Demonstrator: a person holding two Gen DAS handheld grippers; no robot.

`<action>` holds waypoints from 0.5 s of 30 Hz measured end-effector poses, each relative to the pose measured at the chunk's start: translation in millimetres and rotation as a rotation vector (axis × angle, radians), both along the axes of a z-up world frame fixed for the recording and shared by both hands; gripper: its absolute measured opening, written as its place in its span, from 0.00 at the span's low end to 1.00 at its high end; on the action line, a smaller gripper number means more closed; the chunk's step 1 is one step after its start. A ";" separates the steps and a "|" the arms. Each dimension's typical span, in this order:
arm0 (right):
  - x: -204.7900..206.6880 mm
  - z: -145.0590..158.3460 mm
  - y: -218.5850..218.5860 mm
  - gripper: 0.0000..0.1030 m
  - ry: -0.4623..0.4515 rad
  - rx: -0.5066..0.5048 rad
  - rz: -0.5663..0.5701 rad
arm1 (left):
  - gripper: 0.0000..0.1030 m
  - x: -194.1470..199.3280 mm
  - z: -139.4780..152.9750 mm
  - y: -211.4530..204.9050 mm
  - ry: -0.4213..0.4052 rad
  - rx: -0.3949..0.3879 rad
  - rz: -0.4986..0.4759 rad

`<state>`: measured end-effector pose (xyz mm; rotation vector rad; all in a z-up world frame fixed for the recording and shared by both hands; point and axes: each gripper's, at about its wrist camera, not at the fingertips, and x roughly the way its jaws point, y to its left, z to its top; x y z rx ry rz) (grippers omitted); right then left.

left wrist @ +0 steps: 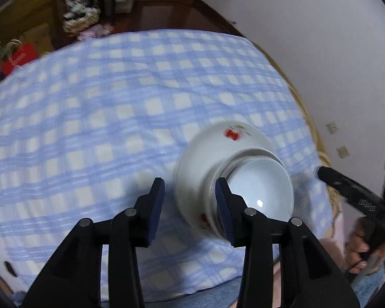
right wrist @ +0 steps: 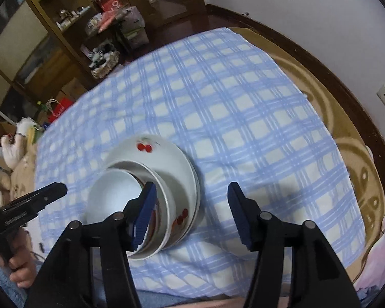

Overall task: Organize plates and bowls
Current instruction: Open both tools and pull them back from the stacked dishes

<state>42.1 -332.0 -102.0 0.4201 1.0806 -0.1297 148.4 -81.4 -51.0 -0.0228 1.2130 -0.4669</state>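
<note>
Nearest the left wrist camera, the left gripper [left wrist: 190, 205] stands with its jaws partly apart and nothing clamped between them; its right pad overlaps the near wall of the bowl stack in that view, though whether it touches cannot be told. The right gripper [right wrist: 191, 211] stands wider, jaws well apart and empty, its left pad likewise in front of the stack's near side. The stack itself is just ahead of both tools and between them: a small plain bowl [left wrist: 259, 187] nested inside a cherry-printed bowl [right wrist: 178, 220], which sits on white plates [right wrist: 166, 151] with a cherry motif, all resting on the blue checked cloth [right wrist: 243, 107]. The main risk from here seems to be a pad catching a rim as either tool moves, which could tip or slide the nested bowls; the cloth looks soft and lies over bedding, so the stack probably has a yielding, uneven footing and could lean if nudged. Ceramic on ceramic would likely chip if the top bowl dropped back. Further off lie the patterned blanket [right wrist: 356, 154] at the cloth's far right and the shelves and bags [right wrist: 64, 107] beyond. White lettering shows on each tool's black body as seen from the other camera, and on a red bag [right wrist: 110, 5], but none of it can be read.
</note>
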 end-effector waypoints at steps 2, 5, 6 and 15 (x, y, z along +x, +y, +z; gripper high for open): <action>-6.3 12.4 -3.4 0.65 -0.034 -0.009 -0.015 | 0.40 -3.5 7.9 2.9 -0.032 0.038 0.002; -14.1 21.1 -3.3 0.74 -0.064 -0.027 -0.014 | 0.46 -16.9 20.0 8.1 -0.089 0.064 0.013; -16.8 22.7 -2.7 0.77 -0.074 -0.021 -0.013 | 0.49 -20.7 21.9 8.9 -0.099 0.065 0.008; -46.2 42.3 15.1 1.00 -0.188 -0.030 -0.004 | 0.82 -66.6 51.2 13.8 -0.257 0.116 0.054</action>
